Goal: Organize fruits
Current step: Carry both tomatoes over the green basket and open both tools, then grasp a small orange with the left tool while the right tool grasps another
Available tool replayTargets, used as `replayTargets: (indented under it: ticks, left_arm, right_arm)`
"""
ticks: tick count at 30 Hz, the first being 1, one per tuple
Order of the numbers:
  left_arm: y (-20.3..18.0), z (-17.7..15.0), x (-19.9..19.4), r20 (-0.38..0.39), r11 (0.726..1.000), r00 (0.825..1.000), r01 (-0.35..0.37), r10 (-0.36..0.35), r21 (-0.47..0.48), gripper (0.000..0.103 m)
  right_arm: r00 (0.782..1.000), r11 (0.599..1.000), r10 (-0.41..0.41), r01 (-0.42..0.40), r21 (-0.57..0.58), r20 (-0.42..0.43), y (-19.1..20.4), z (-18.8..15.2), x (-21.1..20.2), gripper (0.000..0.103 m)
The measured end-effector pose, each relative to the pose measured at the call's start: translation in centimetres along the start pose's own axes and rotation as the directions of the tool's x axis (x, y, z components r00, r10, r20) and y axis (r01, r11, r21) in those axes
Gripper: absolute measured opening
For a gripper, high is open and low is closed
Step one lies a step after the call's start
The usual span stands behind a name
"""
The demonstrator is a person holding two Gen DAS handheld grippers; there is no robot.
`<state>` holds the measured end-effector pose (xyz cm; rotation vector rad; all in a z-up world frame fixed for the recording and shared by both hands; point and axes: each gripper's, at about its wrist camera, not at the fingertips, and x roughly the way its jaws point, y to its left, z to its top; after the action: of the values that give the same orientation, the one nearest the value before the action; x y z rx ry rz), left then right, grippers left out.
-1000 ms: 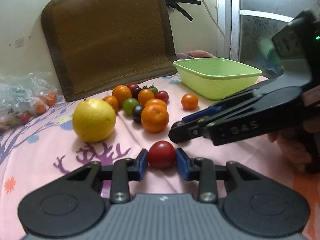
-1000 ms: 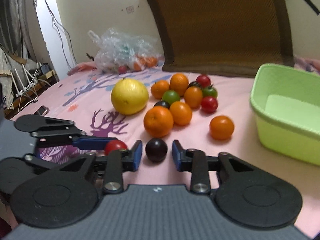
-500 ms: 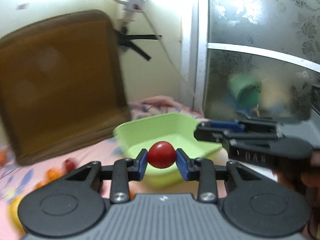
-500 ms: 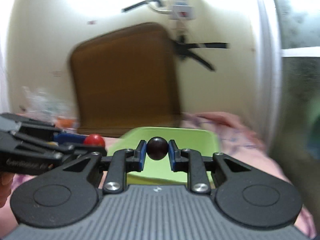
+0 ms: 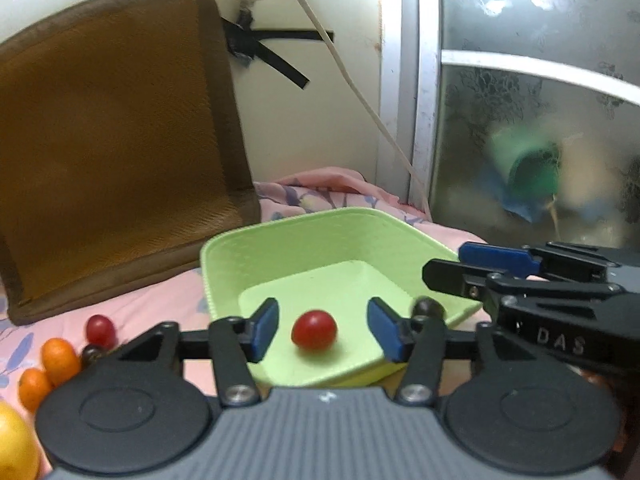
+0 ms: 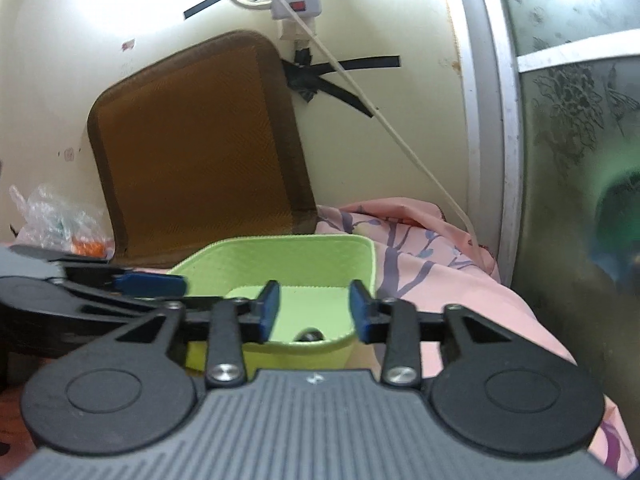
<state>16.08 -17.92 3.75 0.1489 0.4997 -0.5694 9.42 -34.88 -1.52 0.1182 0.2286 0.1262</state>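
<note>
Fruits are split between two places: a small round red tomato [image 5: 314,329] sits in the light green rectangular plastic basin [image 5: 280,240], straight ahead of the left gripper [image 5: 323,326] and between its spread blue pads without touching either. A small dark, nearly black round fruit [image 6: 309,335] lies low in the same basin just below and ahead of the right gripper [image 6: 314,310], whose jaws also stand apart and hold nothing; in the left view this dark fruit [image 5: 427,307] shows just right of the left gripper's right pad. Both grippers hover over the near edge of the basin, the right one close beside the left on its right side.

The rest of the loose fruit lies to the left and behind the left gripper on the pink patterned cloth [image 5: 168,300]: a red grape tomato [image 5: 101,327], small orange citrus [image 5: 60,356], and a slice of a large yellow citrus [image 5: 16,444] at the lower left edge. The left gripper appears nearer that pile, so the next fetch likely means swinging back leftward. The round fruits have no long axis to line up with.
</note>
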Motion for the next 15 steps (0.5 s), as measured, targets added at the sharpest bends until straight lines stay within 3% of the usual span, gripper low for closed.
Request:
replayTargets:
  ticks: [5,8,12,15]
  left_arm:
    - [3.0,-1.7,-6.3,0.082,0.997,0.997,-0.004,0.010,-0.071,0.052]
    - [5.2,-3.9,-9.5,0.078,0.993,0.992,-0.095,0.101,-0.075,0.054]
    - [7.1,-6.1,-10.5,0.026,0.977,0.978,-0.205,0.207,-0.053,0.056]
    - [7.4,-6.7,-9.6,-0.001,0.967,0.967,-0.254,0.254,-0.032,0.056]
  right_arm:
    - [0.996,0.999,0.020,-0.024,0.041,0.083,-0.2,0.1,-1.5,0.042]
    - [0.990,0.992,0.107,-0.113,0.061,0.091,0.9,0.6,-2.1,0.042]
    - [0.963,0.963,0.269,-0.269,0.023,0.009,5.0,0.6,-1.5,0.042]
    - [0.934,0.941,0.335,-0.337,-0.002,-0.121,8.6,-0.2,0.3,0.042]
